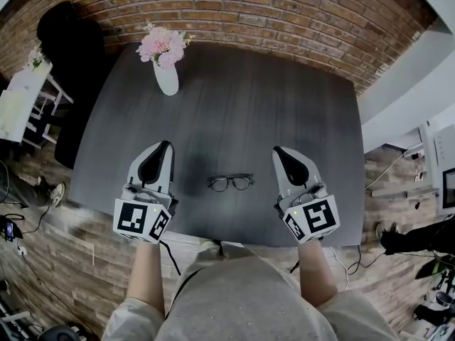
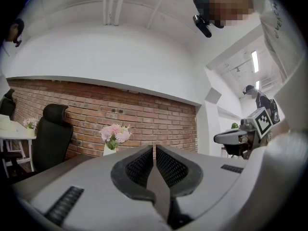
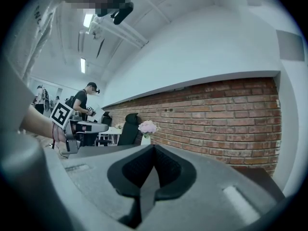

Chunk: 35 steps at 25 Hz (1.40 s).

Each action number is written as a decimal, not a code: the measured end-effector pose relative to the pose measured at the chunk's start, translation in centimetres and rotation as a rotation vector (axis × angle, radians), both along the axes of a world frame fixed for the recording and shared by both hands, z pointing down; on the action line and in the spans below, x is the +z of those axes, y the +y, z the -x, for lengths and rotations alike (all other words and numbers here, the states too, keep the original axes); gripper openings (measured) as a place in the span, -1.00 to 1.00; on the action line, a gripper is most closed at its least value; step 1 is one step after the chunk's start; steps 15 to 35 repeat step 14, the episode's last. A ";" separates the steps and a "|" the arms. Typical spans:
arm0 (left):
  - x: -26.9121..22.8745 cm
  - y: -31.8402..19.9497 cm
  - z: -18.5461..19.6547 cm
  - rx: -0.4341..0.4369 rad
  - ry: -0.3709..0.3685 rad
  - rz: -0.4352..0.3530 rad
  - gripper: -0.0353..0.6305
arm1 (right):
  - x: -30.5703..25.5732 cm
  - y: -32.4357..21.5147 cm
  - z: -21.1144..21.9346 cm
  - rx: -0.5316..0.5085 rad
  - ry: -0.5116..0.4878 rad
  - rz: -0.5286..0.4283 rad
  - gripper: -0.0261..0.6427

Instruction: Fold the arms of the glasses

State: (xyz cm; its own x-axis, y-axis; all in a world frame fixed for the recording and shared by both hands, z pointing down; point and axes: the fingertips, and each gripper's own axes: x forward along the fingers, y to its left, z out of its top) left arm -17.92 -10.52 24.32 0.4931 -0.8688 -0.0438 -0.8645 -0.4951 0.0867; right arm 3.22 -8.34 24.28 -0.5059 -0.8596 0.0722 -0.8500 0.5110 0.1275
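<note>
Holding pink flowers (image 1: pixel 163 45), vase (image 1: pixel 168 82) beyond glasses (image 1: pixel 230 182)

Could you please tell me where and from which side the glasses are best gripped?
Probably take the glasses at an outer end of the frame front, coming in level from that side: they lie with lenses side by side between the left hand-held gripper and the right hand-held gripper. Both are shut, so open first. Their arms are too small to judge.
</note>
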 end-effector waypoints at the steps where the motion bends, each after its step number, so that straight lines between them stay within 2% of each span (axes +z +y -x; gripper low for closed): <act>1: 0.1 0.0 0.0 0.001 -0.001 -0.002 -0.84 | 0.0 0.0 0.0 0.001 -0.001 0.000 -0.93; 35: 0.5 0.3 -0.1 0.003 -0.009 0.011 -0.84 | 0.3 0.3 -0.2 0.009 -0.012 0.003 -0.93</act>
